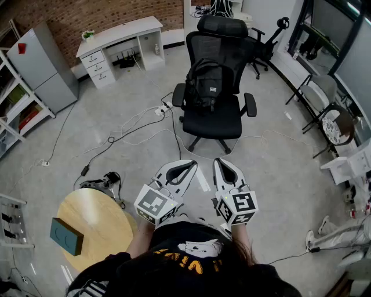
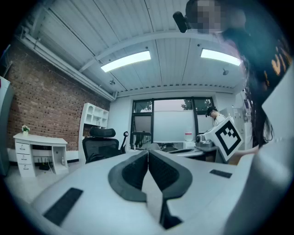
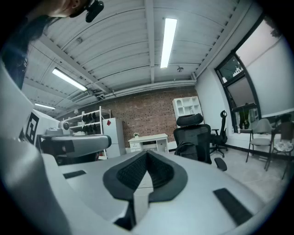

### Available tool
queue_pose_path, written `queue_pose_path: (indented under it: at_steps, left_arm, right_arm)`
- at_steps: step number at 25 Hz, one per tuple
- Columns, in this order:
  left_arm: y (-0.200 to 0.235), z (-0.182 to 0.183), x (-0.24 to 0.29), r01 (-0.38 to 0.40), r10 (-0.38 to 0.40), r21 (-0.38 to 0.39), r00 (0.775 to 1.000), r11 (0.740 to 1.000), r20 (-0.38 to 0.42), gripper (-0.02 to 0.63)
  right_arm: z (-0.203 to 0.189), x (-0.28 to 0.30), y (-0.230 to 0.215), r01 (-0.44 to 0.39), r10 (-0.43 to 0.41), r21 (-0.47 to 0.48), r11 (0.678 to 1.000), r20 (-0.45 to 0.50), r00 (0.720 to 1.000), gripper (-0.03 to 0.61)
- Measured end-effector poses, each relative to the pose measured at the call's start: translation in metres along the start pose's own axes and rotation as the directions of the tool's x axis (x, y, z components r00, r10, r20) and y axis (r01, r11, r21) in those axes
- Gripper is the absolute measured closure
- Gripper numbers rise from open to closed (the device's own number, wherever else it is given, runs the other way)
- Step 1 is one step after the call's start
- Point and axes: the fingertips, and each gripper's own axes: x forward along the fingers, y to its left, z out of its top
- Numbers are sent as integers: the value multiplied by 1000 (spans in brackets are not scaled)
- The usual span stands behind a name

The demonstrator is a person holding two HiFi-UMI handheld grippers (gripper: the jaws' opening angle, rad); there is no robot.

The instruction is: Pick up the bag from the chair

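Two white grippers are nearest the person, side by side. How do their jaws stand?

Both pairs are pressed together. The left gripper point(image 1: 190, 165) point(image 2: 148, 152) has its dark ribbed pads meeting in a line with nothing between them. The right gripper point(image 1: 222, 162) point(image 3: 147, 154) is the same, closed on nothing. They are held just in front of the person's black shirt with yellow lettering point(image 1: 185, 255), and both point towards the chair.

What lies close by on the left?

A round pale wooden table point(image 1: 104, 217), beside the left gripper's marker cube. A teal rectangular block point(image 1: 65, 236) sits near its left edge.

And further out?

Grey concrete floor point(image 1: 266, 174), with thin white and black cables point(image 1: 124, 136) trailing across it from the left towards the chair.

Where is the bag?

The black fabric backpack point(image 1: 206, 86) stands upright on the seat of the black mesh office chair point(image 1: 217, 122). It leans against the backrest on the chair's left half. It is well apart from both grippers, and neither touches it.

Anything behind the chair?

To the left stands a white desk with drawers point(image 1: 119, 43) against a red brick wall point(image 1: 98, 14). A grey metal cabinet point(image 1: 43, 66) stands left of the desk.
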Motion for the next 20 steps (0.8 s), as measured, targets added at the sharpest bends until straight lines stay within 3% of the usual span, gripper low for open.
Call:
queue_pose_path:
  at_steps: [11,20]
  left_arm:
    - [14,-20,-9,3,-3,-34,1000,999,-9,604]
    - [32,-28,14,-13,11,-57,1000,998,-26,604]
  right_arm:
    - [-7,10,14,4,-4,-43,999,0,1000,575]
    - [-10,31,-12,4,-5,-30,1000,-27,1000,575]
